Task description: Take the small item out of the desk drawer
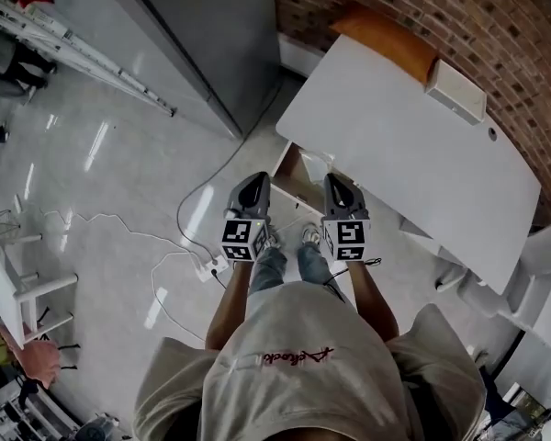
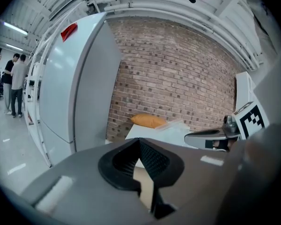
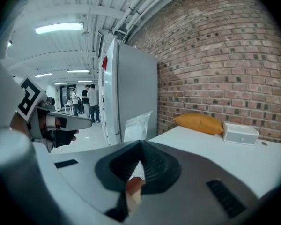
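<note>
Two closed, empty tools: the left gripper (image 1: pixel 254 184) and right gripper (image 1: pixel 339 184) hang just above the open drawer (image 1: pixel 292 167). I can't spot the small item below them. Dipping in shut could shove it deeper.

A white worktop (image 1: pixel 413 154) is filling the right side, and a brick wall (image 1: pixel 496 26) is closing it off behind. An orange cushion (image 1: pixel 386 37) and a white box (image 1: pixel 456 90) are sitting at its far end by the wall; the rest of the top is lying bare. A drawer (image 1: pixel 294 168) is sticking out from under the near edge, with the left gripper (image 1: pixel 254 180) and right gripper (image 1: pixel 338 180) hanging over its two sides. A tall grey cabinet (image 1: pixel 211 26) is blocking the left. A white cable (image 1: pixel 178 219) is snaking over the floor (image 1: pixel 92 200) by the feet.
</note>
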Available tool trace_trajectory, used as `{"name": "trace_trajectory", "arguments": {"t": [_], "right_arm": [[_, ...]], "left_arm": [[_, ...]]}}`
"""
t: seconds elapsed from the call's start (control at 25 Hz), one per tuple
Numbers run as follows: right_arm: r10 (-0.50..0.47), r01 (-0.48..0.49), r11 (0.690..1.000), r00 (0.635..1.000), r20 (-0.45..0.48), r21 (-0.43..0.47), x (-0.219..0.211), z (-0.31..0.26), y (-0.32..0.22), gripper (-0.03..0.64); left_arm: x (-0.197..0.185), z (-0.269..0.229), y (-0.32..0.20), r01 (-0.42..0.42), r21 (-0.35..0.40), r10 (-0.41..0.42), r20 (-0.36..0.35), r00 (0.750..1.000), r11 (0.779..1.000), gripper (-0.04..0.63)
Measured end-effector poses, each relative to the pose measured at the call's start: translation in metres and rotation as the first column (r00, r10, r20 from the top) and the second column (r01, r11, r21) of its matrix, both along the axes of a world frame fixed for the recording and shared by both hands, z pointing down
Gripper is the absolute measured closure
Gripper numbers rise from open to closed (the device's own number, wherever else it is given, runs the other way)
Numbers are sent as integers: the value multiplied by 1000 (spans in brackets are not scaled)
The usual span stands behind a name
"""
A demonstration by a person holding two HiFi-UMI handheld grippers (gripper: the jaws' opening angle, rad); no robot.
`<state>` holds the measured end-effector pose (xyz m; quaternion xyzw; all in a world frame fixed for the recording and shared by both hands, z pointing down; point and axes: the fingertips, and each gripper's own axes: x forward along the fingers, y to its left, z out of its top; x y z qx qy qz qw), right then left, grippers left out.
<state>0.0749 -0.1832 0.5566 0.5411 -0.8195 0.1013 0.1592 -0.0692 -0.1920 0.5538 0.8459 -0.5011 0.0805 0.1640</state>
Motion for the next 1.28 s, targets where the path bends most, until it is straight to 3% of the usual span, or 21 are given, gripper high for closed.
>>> {"name": "trace_trajectory", "arguments": {"t": [0.84,1.28], "right_arm": [[38,-40,977,999,16,211,8,-112,-47,605],[60,-60,961,998,10,270,4,-141,-69,604]], "left_arm": [[-34,-107,-53,49,188,-48,-7,999,981,586],[-47,-135,-77,54,248,-51,-19,999,967,586]]}}
